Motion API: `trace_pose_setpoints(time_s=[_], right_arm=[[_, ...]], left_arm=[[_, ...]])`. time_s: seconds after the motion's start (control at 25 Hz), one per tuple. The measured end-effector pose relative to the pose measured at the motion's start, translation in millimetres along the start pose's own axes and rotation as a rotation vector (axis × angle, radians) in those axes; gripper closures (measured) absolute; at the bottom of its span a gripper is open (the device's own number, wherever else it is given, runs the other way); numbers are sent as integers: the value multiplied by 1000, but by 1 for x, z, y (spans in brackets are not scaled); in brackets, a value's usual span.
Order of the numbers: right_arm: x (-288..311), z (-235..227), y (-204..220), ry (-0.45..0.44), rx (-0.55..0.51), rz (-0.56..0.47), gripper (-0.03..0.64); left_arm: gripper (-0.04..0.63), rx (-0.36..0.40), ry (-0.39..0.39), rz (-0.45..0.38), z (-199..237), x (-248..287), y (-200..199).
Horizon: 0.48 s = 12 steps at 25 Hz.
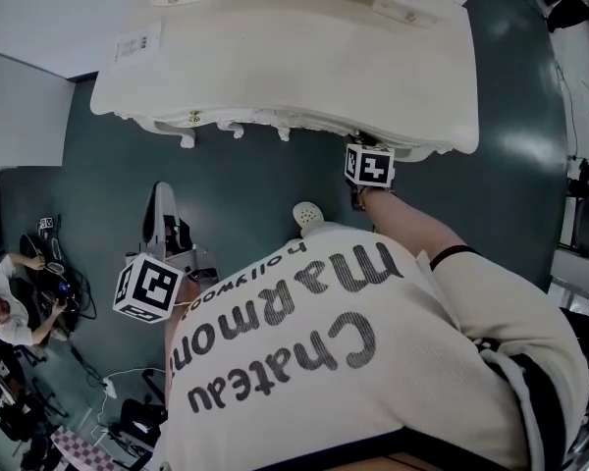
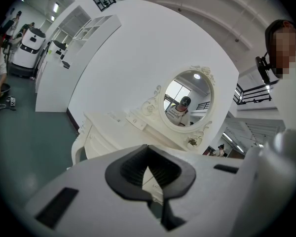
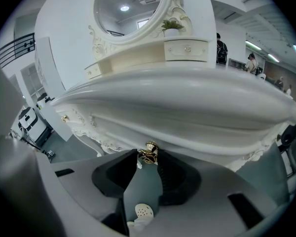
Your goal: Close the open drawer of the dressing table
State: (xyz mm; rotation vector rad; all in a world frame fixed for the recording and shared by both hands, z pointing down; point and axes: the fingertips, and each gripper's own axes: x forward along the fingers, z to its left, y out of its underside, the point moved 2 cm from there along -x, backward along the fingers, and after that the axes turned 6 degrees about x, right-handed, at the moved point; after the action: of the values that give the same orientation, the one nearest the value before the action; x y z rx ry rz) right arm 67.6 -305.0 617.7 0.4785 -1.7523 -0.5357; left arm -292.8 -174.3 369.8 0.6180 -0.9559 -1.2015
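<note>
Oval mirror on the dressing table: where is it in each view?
Head view: not in frame; only the dressing table top shows.
Left gripper view: oval mirror, right of centre, mid-height.
Right gripper view: mirror at the top edge, left of centre.
Shared landmark: the dressing table top, in all three.

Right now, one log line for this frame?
right claw: open around drawer knob | left claw: shut, empty, away from dressing table
</note>
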Motion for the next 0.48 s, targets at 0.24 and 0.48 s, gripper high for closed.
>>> trace_pose_setpoints(time_s=[0.24, 0.48], right_arm=[[0, -2, 2, -10, -14, -14, 468], [-4, -6, 4, -30, 70, 13, 434]], left_arm=[[588, 5, 2, 4, -3, -15, 7], [588, 1, 12, 9, -2, -33, 14]])
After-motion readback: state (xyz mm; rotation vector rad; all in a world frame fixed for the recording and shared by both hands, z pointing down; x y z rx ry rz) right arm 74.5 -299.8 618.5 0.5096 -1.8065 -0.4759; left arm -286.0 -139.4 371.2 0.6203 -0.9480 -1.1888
